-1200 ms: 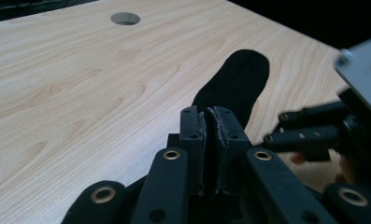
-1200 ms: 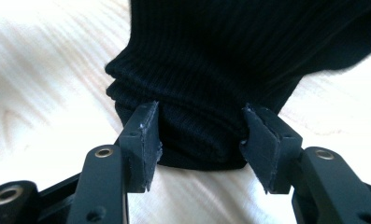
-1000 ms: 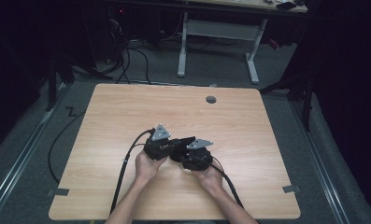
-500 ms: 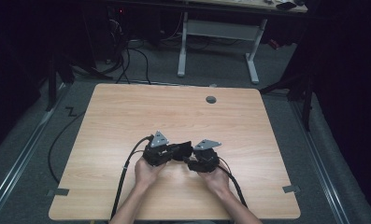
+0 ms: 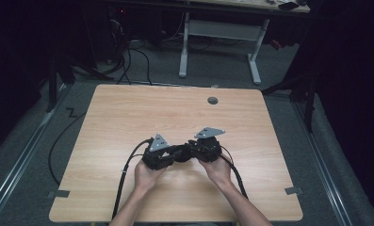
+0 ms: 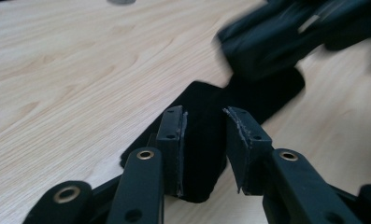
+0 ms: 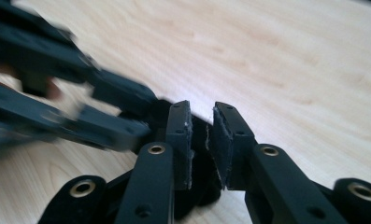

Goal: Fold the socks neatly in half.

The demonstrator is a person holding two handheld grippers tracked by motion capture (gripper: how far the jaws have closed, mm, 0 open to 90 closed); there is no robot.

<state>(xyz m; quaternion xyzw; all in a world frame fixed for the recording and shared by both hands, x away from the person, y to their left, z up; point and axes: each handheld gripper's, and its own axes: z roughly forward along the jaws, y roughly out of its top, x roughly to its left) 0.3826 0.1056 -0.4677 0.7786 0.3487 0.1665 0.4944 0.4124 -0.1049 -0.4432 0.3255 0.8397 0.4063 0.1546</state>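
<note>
Two hands hold my grippers tip to tip over the middle of the wooden table (image 5: 128,113). A flat black piece (image 5: 183,154) spans the short gap between them. In the left gripper view my left gripper (image 6: 205,116) has the black piece (image 6: 248,93) filling the space between its pads. The right gripper (image 6: 248,56) is a blur beyond it. In the right gripper view my right gripper (image 7: 201,109) is nearly closed, with the black piece (image 7: 198,122) in the thin slit. The left gripper (image 7: 122,107) is blurred at the left. What the piece is, I cannot make out.
A round grommet hole (image 5: 213,100) sits near the table's far edge. Black cables (image 5: 126,174) trail from the grippers off the near edge. Tape marks (image 5: 57,193) lie at the near corners. A white desk frame (image 5: 217,33) stands on the floor behind.
The right gripper has drawn away to the right, widening the gap between the two grippers. The left gripper has stayed almost in place.
</note>
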